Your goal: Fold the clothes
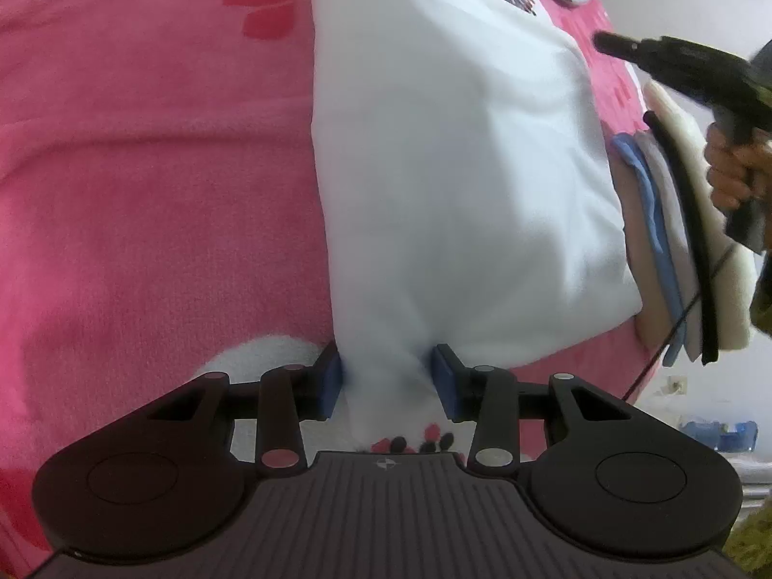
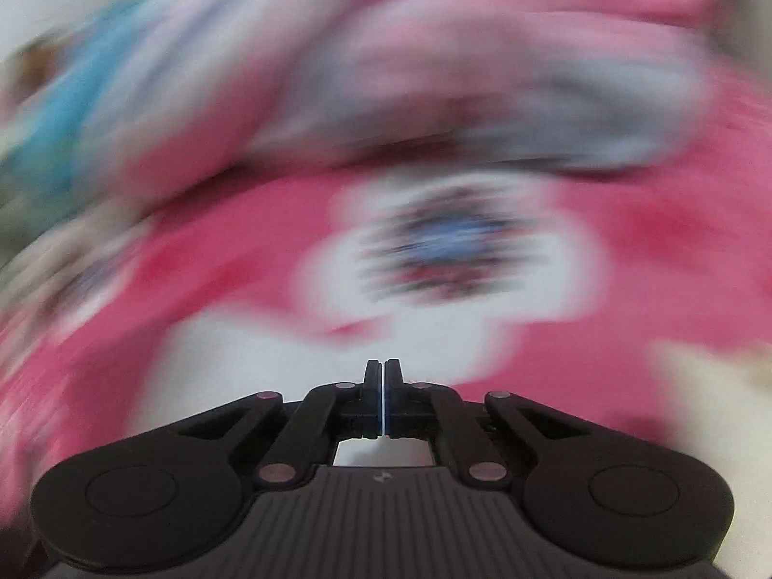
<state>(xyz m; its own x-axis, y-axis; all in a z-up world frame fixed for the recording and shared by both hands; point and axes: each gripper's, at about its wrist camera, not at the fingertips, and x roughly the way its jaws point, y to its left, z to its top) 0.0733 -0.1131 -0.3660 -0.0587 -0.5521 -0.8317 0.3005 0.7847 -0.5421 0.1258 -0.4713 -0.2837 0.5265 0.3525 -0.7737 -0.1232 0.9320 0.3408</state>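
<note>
White shirt [image 1: 463,169] lies lengthwise on the pink blanket [image 1: 144,169], its near hem bunched between the left tool's [image 1: 388,383] blue pads, which pinch it; carry that hem evenly toward the print. Right view is blurred: right tool [image 2: 382,386] pressed together, empty, so it should grip the hem's other corner first

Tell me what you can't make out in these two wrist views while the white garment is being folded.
- Right wrist view: motion blur smears everything beyond the shut right gripper; the cloth below is unreadable.
- Left wrist view: the white garment has its near hem behind the left gripper, its top cut off by the frame edge.
- Left wrist view: the stacked clothes are partly behind the person's hand.
</note>
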